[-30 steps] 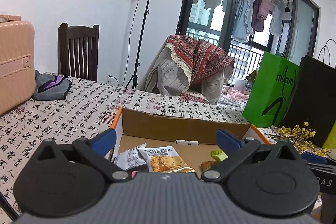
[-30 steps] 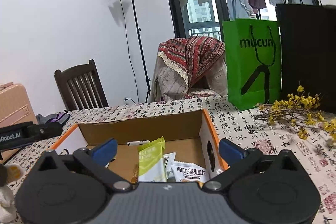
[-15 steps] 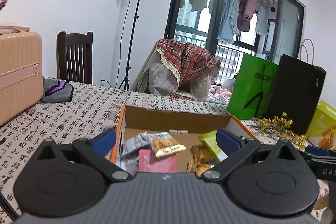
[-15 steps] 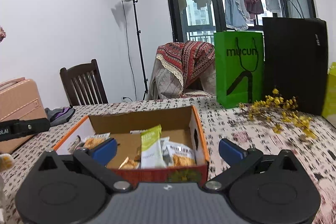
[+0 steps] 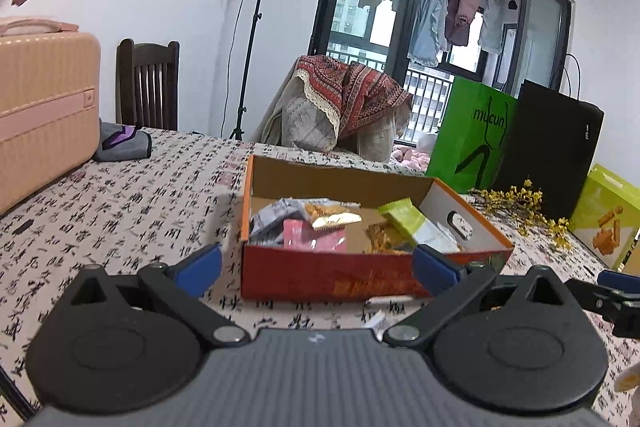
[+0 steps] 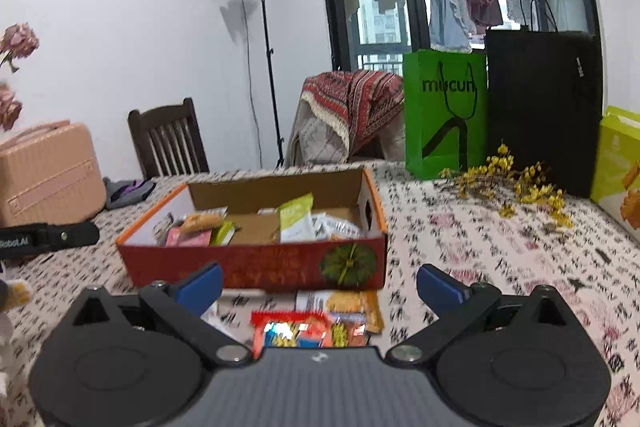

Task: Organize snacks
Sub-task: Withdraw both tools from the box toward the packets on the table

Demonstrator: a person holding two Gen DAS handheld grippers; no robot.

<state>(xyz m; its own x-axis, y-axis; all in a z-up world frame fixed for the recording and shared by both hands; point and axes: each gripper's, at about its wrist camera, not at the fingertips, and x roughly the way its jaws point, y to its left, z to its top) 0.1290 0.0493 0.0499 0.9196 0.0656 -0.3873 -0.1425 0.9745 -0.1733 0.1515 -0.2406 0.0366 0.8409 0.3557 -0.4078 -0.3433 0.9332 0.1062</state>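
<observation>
Two grippers hanging over the snack box, both empty

Biggest thing is the table (image 6: 480,247) with its printed cloth. On it sits a red box (image 6: 256,267) with snack packets inside. Just in front of the box lie a yellow packet (image 6: 352,303) and a red packet (image 6: 292,331). Right gripper (image 6: 318,281) hovers above those, fingers spread wide. Left gripper (image 5: 316,267) faces the box (image 5: 320,275), also spread, pinching nothing.

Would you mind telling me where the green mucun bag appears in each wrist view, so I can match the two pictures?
Left wrist view: the green bag stands right of centre, behind the snack box's far right corner.
Right wrist view: the green bag stands right of centre, beyond the snack box.
Shared landmark: the black bag directly to its right.
</observation>
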